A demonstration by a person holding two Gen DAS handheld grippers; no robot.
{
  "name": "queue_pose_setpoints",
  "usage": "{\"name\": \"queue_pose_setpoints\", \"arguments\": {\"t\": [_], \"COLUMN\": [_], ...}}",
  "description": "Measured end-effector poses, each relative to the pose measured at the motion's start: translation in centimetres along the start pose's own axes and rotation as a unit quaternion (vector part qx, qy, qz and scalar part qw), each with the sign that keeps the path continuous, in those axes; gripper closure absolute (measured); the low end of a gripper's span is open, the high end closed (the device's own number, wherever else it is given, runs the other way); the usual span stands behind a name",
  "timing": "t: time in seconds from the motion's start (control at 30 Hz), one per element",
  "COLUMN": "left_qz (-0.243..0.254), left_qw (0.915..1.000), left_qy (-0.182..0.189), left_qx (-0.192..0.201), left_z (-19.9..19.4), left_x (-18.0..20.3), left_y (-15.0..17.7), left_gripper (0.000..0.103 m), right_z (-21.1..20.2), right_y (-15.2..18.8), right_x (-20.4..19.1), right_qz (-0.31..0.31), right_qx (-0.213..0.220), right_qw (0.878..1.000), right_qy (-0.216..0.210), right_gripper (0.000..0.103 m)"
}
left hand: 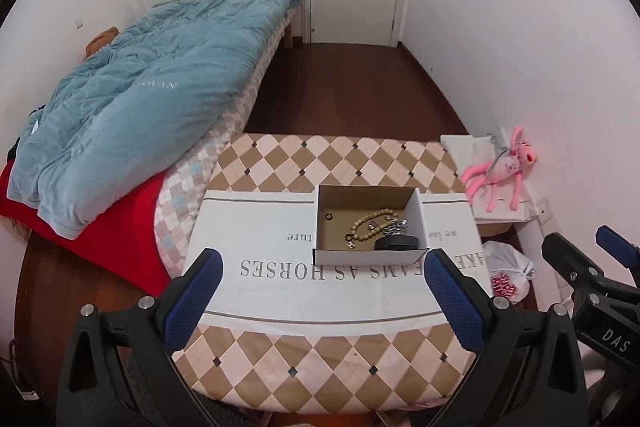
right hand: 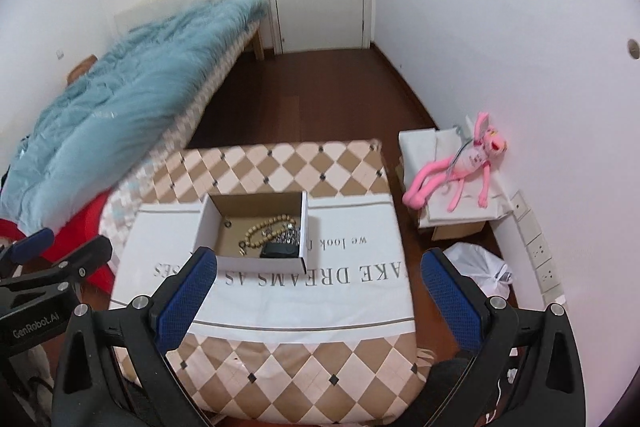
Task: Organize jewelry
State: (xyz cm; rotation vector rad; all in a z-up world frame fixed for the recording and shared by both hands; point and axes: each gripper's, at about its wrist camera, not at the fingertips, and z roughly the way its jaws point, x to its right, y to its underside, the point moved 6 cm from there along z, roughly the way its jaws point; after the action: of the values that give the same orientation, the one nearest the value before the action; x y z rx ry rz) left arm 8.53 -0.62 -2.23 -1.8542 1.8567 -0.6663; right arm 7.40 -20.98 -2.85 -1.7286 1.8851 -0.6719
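Observation:
A small open cardboard box [left hand: 332, 259] stands on a white printed cloth [left hand: 256, 227] on the table. Inside lie a wooden bead bracelet [left hand: 370, 223], a silver chain [left hand: 394, 227], a small dark ring [left hand: 329, 215] and a black object [left hand: 398, 242]. The box also shows in the right wrist view [right hand: 208, 223], with the beads [right hand: 266, 227] inside. My left gripper [left hand: 322, 267] is open and empty, held above the table's near side. My right gripper [right hand: 320, 267] is open and empty, also short of the box. Each gripper shows at the edge of the other's view.
The table [left hand: 320, 367] has a checkered brown and cream cover. A bed with a blue quilt [left hand: 140, 95] is on the left. A pink plush toy [left hand: 504, 167] lies on white boxes at the right, with a white plastic bag [left hand: 508, 271] on the floor.

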Motion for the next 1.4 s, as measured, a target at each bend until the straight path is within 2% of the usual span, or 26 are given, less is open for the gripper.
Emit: {"name": "queue_pose_setpoints", "arguments": {"t": [0.3,0.63,0.87,1.23,1.4], "left_qz": [-0.012,-0.014,-0.016,-0.031,-0.022], "left_qw": [0.9999,0.9999,0.9995,0.9978,0.9969], "left_qy": [0.008,-0.008,-0.015,-0.035,-0.038], "left_qx": [0.003,-0.005,-0.022,-0.047,-0.066], "left_z": [-5.1,-6.4,-4.8,-0.2,2.0], "left_x": [0.2,0.1,0.1,-1.0,-1.0], "left_y": [-0.3,0.1,0.2,-1.9,-2.6], "left_gripper": [0.0,0.0,0.0,0.0,0.0], "right_z": [-6.6,-9.0,-7.7,-2.0,0.3], "right_y": [-1.2,-1.1,-1.0,-2.7,-3.5], "right_x": [-0.3,-0.4,-0.3,-0.1,-0.1], "right_qz": [-0.004,-0.002,0.0,0.002,-0.002], "right_qx": [0.04,0.037,0.02,-0.014,-0.03], "right_qw": [0.999,0.999,1.0,1.0,0.999], "right_qy": [0.007,0.005,0.005,0.012,0.017], "right_gripper": [0.0,0.0,0.0,0.0,0.0]}}
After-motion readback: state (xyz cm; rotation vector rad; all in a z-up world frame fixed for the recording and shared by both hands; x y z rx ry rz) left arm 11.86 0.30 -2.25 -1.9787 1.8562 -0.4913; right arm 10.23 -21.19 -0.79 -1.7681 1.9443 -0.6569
